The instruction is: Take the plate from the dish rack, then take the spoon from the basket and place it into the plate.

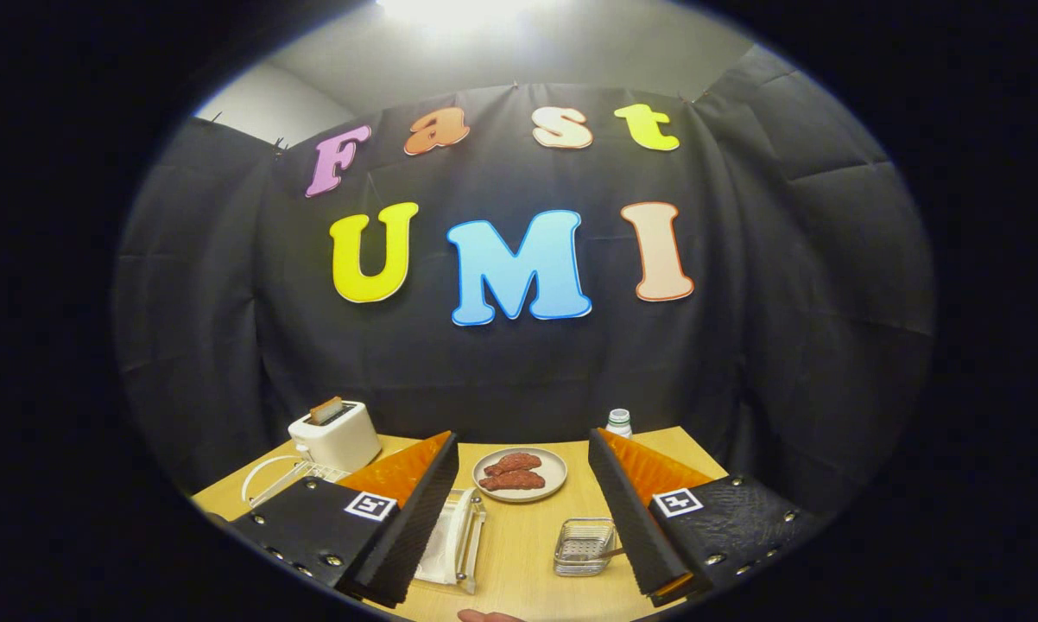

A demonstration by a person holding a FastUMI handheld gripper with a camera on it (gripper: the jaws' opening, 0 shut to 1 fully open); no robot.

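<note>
The claw (pixel 523 510) hangs above the near side of the table (pixel 519 553) with its fingers spread wide and nothing between them; then, from big to small: the table itself, pale wood, running back to the dark cloth wall; a white toaster (pixel 336 434) at the far left corner with a slice standing in its slot; a wire dish rack (pixel 279 478) just in front of the toaster, a pale curved rim showing in it that is probably the plate to be fetched, though the left finger hides most of it; a round plate (pixel 519 473) of reddish food towards the far edge, between the fingers and beyond them; a clear holder (pixel 454 540) beside the left finger; a small mesh basket (pixel 585 546) by the right finger, a thin handle (pixel 612 553) poking out, likely the spoon; a small bottle (pixel 619 422) at the far edge.

The racked plate should be stiff, smooth and breakable; I would pinch its upper rim and lift straight up.
</note>
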